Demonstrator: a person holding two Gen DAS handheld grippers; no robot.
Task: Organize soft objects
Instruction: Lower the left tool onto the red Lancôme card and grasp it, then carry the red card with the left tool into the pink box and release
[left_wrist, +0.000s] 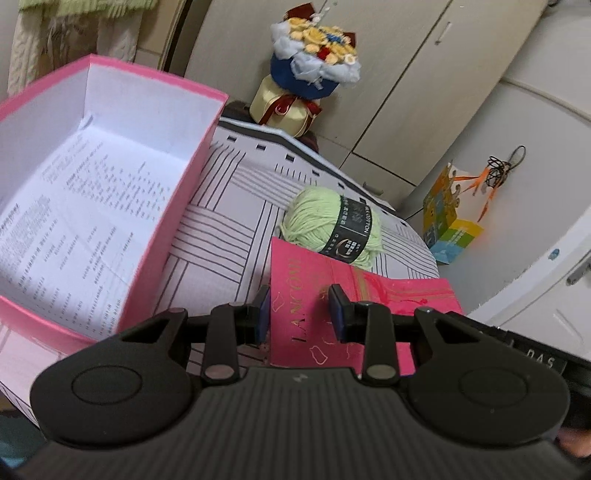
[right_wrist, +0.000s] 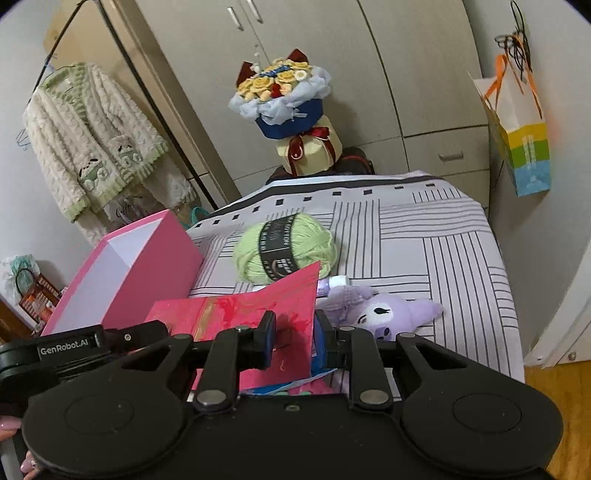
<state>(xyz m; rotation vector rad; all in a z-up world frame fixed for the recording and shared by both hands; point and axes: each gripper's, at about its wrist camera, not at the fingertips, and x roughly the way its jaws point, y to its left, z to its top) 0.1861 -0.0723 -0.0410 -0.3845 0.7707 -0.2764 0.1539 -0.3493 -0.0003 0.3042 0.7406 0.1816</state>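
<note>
A pink Lancôme pouch (left_wrist: 332, 314) lies on the striped bedsheet (left_wrist: 229, 206). My left gripper (left_wrist: 301, 314) is open, with its fingers around the pouch's left part. My right gripper (right_wrist: 293, 339) holds the pouch (right_wrist: 258, 306) from the other side, its fingers close on the pouch's edge. A green yarn ball (left_wrist: 332, 225) lies just beyond the pouch, also in the right wrist view (right_wrist: 288, 247). A purple plush toy (right_wrist: 384, 312) lies right of the pouch. An open pink box (left_wrist: 110, 192) stands at the left, also seen in the right wrist view (right_wrist: 129, 273).
A crochet flower bouquet (right_wrist: 288, 118) stands beyond the bed against wardrobe doors (right_wrist: 332, 55). A fluffy cardigan (right_wrist: 96, 140) hangs at the left. A colourful paper bag (right_wrist: 521, 140) hangs on the right wall. Printed paper lines the box's bottom (left_wrist: 66, 229).
</note>
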